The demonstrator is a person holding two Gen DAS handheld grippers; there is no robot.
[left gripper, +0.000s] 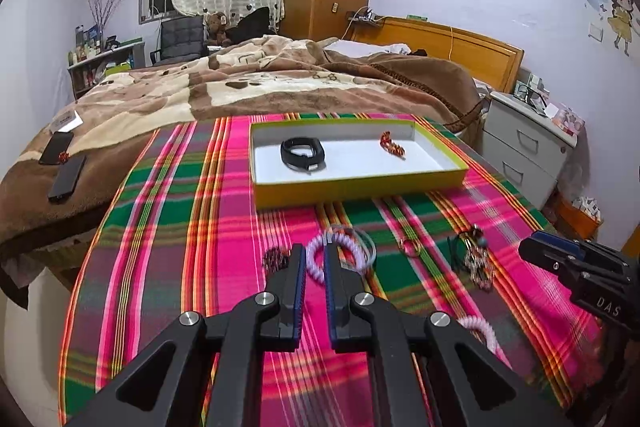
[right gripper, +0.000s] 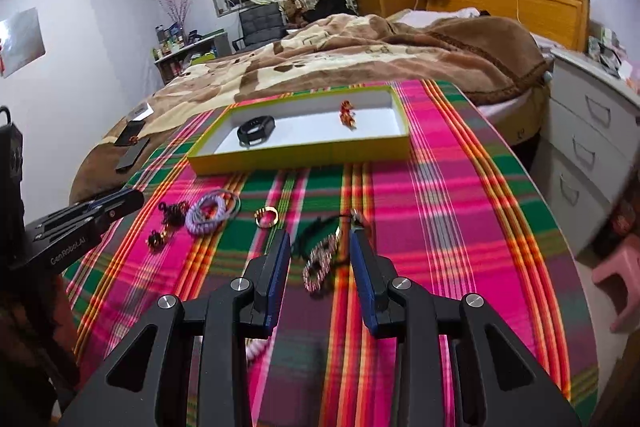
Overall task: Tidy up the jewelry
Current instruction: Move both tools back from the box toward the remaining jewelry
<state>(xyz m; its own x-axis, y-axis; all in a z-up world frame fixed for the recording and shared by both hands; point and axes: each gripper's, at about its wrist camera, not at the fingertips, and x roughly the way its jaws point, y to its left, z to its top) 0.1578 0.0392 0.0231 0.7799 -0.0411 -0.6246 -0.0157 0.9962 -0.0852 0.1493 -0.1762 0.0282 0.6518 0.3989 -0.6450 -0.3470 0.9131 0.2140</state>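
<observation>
While two pieces are already lying inside the yellow-rimmed tray (left gripper: 360,189), most of the jewelry is still waiting on the striped cloth (left gripper: 168,227), so the sorting is looking well short of halfway. A black band (left gripper: 303,155) is sitting in the tray's left part and a small red-and-gold piece (left gripper: 393,145) is resting toward its right, the two well apart on the white floor.

On the cloth, nearer than the tray, several things are lying loose. A lilac coil hair tie (left gripper: 338,253) is overlapping a thin clear bangle (left gripper: 366,241) in the middle of the row. To its left a dark beaded cluster (left gripper: 276,258) is sitting, and to its right a gold ring (left gripper: 410,247). Farther right a beaded chain with a black cord (right gripper: 320,259) is trailing toward the near edge. A pink coil tie (left gripper: 482,333) is peeking out close by, partly hidden behind the tool.

The left gripper (left gripper: 315,257) is hovering above the lilac coil with its jaws pressed nearly together and nothing pinched between them. The right gripper (right gripper: 318,241) is pointing down at the beaded chain with its jaws spread wide on either side of it, not closing on it. My guess is that the chain is the next piece heading for the tray. Whether either tool is touching the cloth I cannot tell.
</observation>
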